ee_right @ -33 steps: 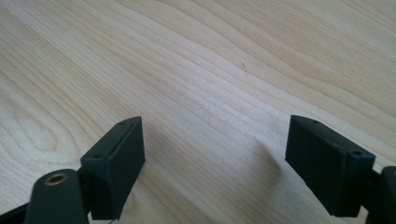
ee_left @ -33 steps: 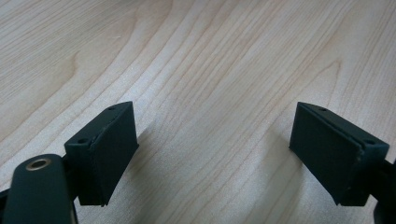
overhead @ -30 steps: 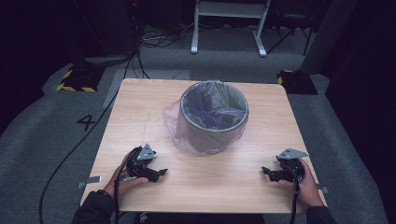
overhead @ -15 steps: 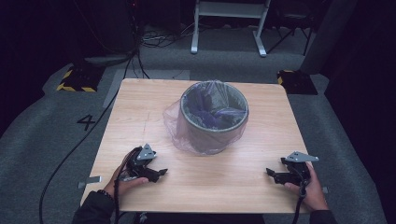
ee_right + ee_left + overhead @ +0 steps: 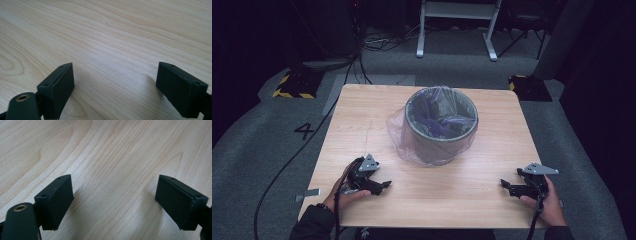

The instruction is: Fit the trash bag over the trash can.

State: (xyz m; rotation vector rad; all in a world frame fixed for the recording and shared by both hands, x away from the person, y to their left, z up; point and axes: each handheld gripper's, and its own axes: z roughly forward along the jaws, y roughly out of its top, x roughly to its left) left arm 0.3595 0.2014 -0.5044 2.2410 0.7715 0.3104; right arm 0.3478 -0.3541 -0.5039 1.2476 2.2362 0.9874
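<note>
A round grey waste bin [image 5: 441, 131] lined with a thin purplish plastic bag stands upright in the middle of the wooden table [image 5: 362, 125]. My left gripper [image 5: 384, 185] rests on the table near the front left, held by a hand, jaws pointing right. Its jaws stand wide apart over bare wood, as the left gripper [image 5: 115, 202] view shows. My right gripper [image 5: 504, 186] rests near the front right edge, jaws pointing left. The right gripper [image 5: 115, 85] view shows its jaws wide apart with only wood between them.
The bag's loose skirt [image 5: 398, 135] spreads over the table on the bin's left side. Grey carpet with a painted "4" [image 5: 305, 130] surrounds the table. A white frame stand [image 5: 457, 25], cables [image 5: 377, 40] and black floor boxes [image 5: 292, 82] lie beyond the far edge.
The right hand and its gripper have shifted toward the table's front right corner and slightly down. The left gripper and the bin have stayed still.
</note>
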